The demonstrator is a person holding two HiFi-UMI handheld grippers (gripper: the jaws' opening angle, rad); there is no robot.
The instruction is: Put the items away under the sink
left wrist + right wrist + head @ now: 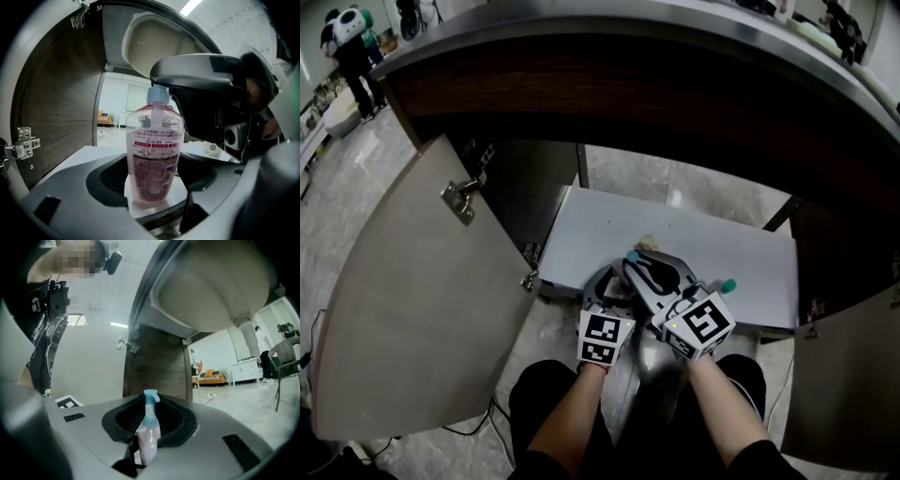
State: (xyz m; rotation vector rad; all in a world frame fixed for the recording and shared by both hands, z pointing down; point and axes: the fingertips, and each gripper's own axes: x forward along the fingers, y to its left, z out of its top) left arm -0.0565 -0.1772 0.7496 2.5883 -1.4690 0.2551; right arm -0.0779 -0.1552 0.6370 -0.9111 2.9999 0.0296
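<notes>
The left gripper [151, 199] clamps an upright pink-liquid bottle [154, 154] while the right gripper [147, 453], alongside, pinches a blue-nozzled pump bottle [149, 430], the white cabinet shelf [600, 225] lying just ahead of both.

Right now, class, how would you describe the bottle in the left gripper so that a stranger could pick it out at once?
Find the open cabinet under the sink, with two grippers at its white shelf. The jaws of the left gripper hold the bottle: broad, clear, pink inside, with a printed label and a plain blue cap, unlike the slim trigger-topped spray bottle in the right gripper.
</notes>
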